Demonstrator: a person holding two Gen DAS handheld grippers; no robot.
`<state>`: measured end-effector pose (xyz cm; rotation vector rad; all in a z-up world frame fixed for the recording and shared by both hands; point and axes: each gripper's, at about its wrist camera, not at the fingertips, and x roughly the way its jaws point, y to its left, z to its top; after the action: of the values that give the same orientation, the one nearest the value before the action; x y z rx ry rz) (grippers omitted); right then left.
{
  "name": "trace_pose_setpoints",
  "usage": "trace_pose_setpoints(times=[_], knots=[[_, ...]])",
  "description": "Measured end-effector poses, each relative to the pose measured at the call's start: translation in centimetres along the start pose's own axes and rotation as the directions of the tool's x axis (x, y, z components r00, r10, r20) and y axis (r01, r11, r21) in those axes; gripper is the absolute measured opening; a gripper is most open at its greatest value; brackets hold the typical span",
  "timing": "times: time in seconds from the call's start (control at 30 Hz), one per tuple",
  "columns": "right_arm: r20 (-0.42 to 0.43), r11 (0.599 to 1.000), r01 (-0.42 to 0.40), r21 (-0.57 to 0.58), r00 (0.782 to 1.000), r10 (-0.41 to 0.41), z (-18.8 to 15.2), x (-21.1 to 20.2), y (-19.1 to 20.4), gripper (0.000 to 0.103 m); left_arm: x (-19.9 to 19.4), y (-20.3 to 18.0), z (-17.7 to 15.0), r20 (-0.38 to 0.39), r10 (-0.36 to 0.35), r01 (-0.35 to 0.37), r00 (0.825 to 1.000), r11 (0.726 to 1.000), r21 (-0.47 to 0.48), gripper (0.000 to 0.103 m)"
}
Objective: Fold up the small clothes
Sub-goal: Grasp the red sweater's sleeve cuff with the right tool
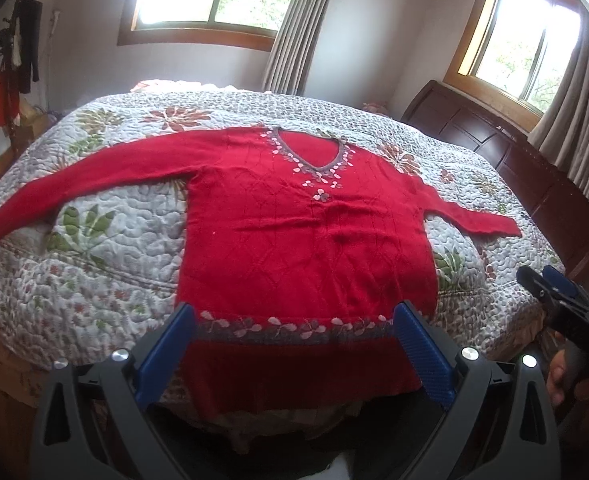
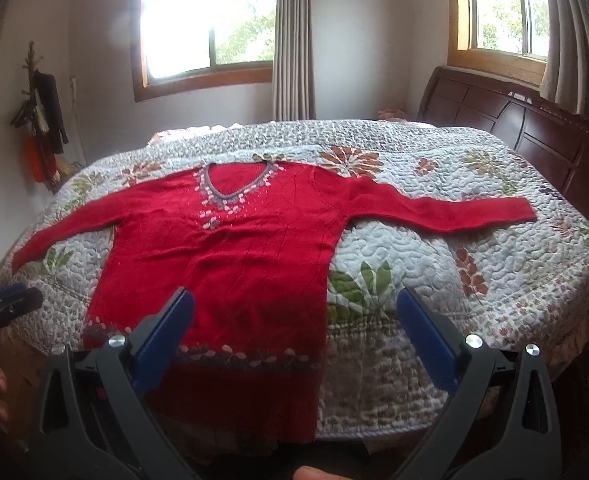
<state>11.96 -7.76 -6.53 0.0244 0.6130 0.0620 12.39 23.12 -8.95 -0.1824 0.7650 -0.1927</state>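
Sweater [image 1: 294,220], red knit with a grey V-neck and a flowered band near the hem, lay face up and spread flat on the quilted bedspread [image 1: 94,240], both sleeves stretched out to the sides and the hem hanging a little over the near edge of the bed. I had the left gripper [image 1: 294,320] hovering above the hem band, its blue pads spread wide with nothing between them. From the right wrist view, the right gripper [image 2: 294,308] sat over the sweater's right side and the bare quilt beside it, equally spread and empty. Neither touched the cloth, as far as I could tell.

I judged the knit to be soft, limp and fairly light, with enough fuzz that the pads would not slip, but stretchy enough to sag and drag if lifted by one point. The quilt looked textured, so sliding the fabric would likely bunch it. I reckoned the sensible holds were the cuff of the right sleeve [image 2: 454,212] and the cuff of the left sleeve [image 1: 74,184], pinching only the top garment and not the bedspread below, then the hem corners for the body fold.
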Motion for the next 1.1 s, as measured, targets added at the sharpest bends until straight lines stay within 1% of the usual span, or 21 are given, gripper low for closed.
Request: trace_pose_setpoints(times=[0.03,0.07,0.1,0.13,0.17,0.2,0.23,0.27,0.3,0.33,0.4,0.47,0.5,0.57,0.6,0.63,0.73,0.77,0.8,0.97,1.1], knots=[[-0.006,1.000,-0.016,0.021,1.000,0.016,0.2,1.1,-1.5,0.100,0.9,-0.5,0.2,-0.006,-0.004,0.004,1.000,1.000,0.012,0.099],[-0.035,0.999,-0.005,0.043,0.999,0.007,0.6,2.4,-3.1,0.100,1.9,-0.9,0.4,-0.028,-0.022,0.023,0.999,1.000,0.019,0.099],[-0.057,0.998,0.003,0.067,0.998,0.001,0.9,3.6,-4.8,0.100,2.9,-1.2,0.6,-0.066,-0.047,0.048,0.997,0.999,0.011,0.099],[-0.066,0.995,0.010,0.101,0.998,-0.003,1.3,4.6,-7.0,0.095,4.1,-1.4,0.8,-0.103,-0.073,0.072,0.992,0.997,-0.008,0.099],[-0.076,0.990,0.031,0.139,0.997,-0.021,1.7,5.7,-9.5,0.087,5.0,-1.5,1.0,-0.118,-0.090,0.086,0.989,0.996,-0.033,0.099],[-0.095,0.984,0.047,0.174,0.995,-0.031,2.0,6.8,-11.9,0.062,5.8,-1.6,1.1,-0.118,-0.094,0.088,0.988,0.995,-0.054,0.099],[-0.126,0.975,0.059,0.216,0.992,-0.032,2.5,8.1,-14.7,0.046,6.5,-1.7,1.2,-0.108,-0.092,0.086,0.990,0.994,-0.067,0.099],[-0.150,0.963,0.074,0.260,0.988,-0.035,2.7,9.2,-17.4,0.043,7.0,-1.9,1.4,-0.097,-0.088,0.082,0.991,0.995,-0.065,0.099],[-0.161,0.945,0.083,0.315,0.986,-0.033,3.0,10.0,-20.4,0.042,7.4,-2.2,1.5,-0.089,-0.080,0.075,0.993,0.996,-0.052,0.099],[-0.151,0.921,0.072,0.383,0.988,-0.014,3.2,10.7,-23.5,0.036,7.8,-2.6,1.7,-0.079,-0.074,0.072,0.994,0.997,-0.034,0.099],[-0.124,0.855,0.046,0.516,0.992,0.021,3.6,11.9,-29.5,0.035,8.2,-3.0,1.9,-0.067,-0.080,0.079,0.995,0.997,-0.018,0.099],[-0.059,0.755,-0.006,0.656,0.996,0.059,3.7,12.9,-35.5,0.039,8.7,-3.1,2.1,-0.066,-0.095,0.094,0.993,0.995,-0.021,0.099],[-0.034,0.693,-0.020,0.721,0.997,0.065,3.5,13.5,-38.3,0.045,9.1,-3.1,2.2,-0.072,-0.100,0.098,0.992,0.995,-0.028,0.099],[0.020,0.546,-0.064,0.836,0.996,0.086,2.8,14.6,-43.3,0.045,9.7,-2.9,2.5,-0.091,-0.109,0.105,0.990,0.993,-0.048,0.099],[0.042,0.485,-0.076,0.871,0.996,0.081,2.6,15.0,-45.2,0.045,10.1,-2.8,2.6,-0.099,-0.108,0.103,0.989,0.993,-0.059,0.099],[0.052,0.441,-0.077,0.894,0.996,0.068,2.4,15.4,-46.8,0.045,10.5,-2.7,2.7,-0.106,-0.107,0.100,0.989,0.993,-0.069,0.099],[0.042,0.354,-0.053,0.934,0.998,0.037,2.0,16.7,-49.9,0.045,11.2,-2.7,2.8,-0.119,-0.111,0.101,0.987,0.991,-0.086,0.099],[0.035,0.339,-0.047,0.940,0.999,0.040,2.0,17.2,-50.4,0.045,11.4,-2.7,2.8,-0.121,-0.114,0.104,0.986,0.991,-0.086,0.099],[0.018,0.340,-0.027,0.940,0.999,0.029,2.1,17.5,-50.8,0.043,11.5,-2.8,2.9,-0.122,-0.115,0.106,0.986,0.991,-0.083,0.099],[-0.027,0.377,0.035,0.926,0.999,-0.027,3.3,18.8,-51.1,0.043,12.2,-3.1,3.0,-0.126,-0.124,0.114,0.984,0.990,-0.078,0.099],[-0.033,0.376,0.051,0.925,0.998,-0.056,3.8,19.4,-51.1,0.042,12.3,-2.8,2.8,-0.128,-0.130,0.120,0.983,0.989,-0.086,0.099]])
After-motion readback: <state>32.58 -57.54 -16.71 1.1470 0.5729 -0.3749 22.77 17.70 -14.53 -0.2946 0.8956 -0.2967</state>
